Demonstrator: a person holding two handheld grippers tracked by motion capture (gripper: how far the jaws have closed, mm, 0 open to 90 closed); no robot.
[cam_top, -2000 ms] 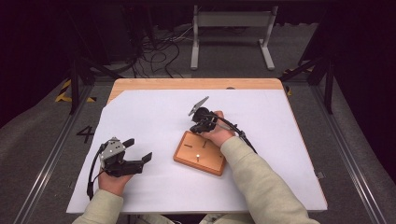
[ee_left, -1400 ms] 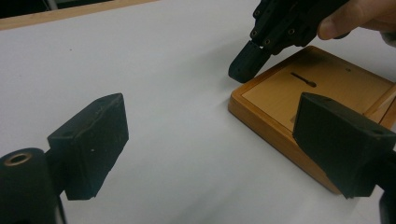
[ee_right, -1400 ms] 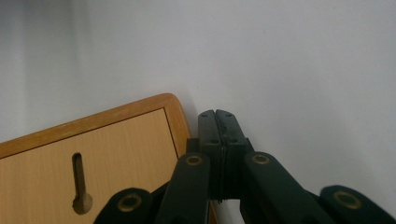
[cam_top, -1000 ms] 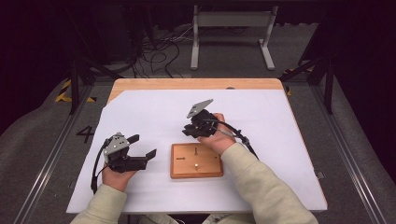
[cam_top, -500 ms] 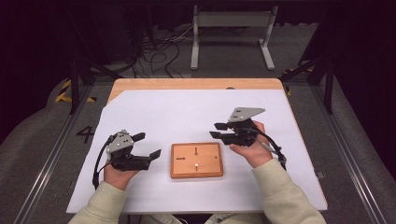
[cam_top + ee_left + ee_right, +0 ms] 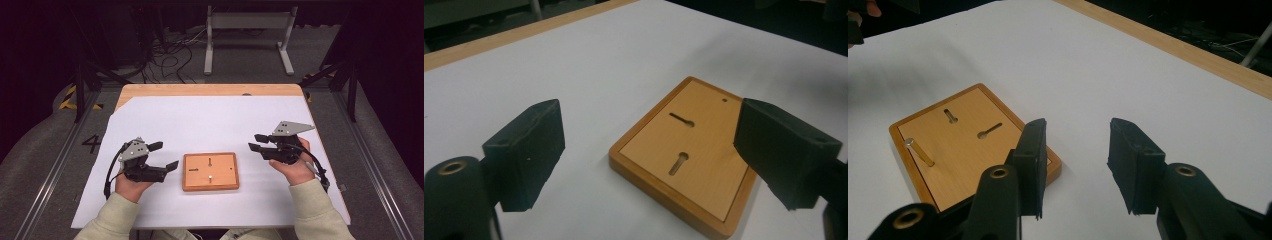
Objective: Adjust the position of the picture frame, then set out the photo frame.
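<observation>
Both hand-held black grippers, left gripper (image 6: 166, 155) and right gripper (image 6: 255, 142), hover with jaws spread wide, gripping nothing. Between them, apart from each, a flat rectangular wooden board (image 6: 210, 171) with two keyhole slots and a small upright metal pin (image 6: 918, 151) lies on white paper (image 6: 210, 125). Bare paper surrounds it. Beyond, the wooden table edge (image 6: 210, 90). No readable writing on the board.

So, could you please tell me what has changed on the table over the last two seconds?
The right claw let go of the wooden board and drew back to the person's right; it now hovers open beside it. The board went from skewed to square and slid slightly toward the person's left. The left claw moved only a little and remains open and empty. The white sheet stayed put.
</observation>
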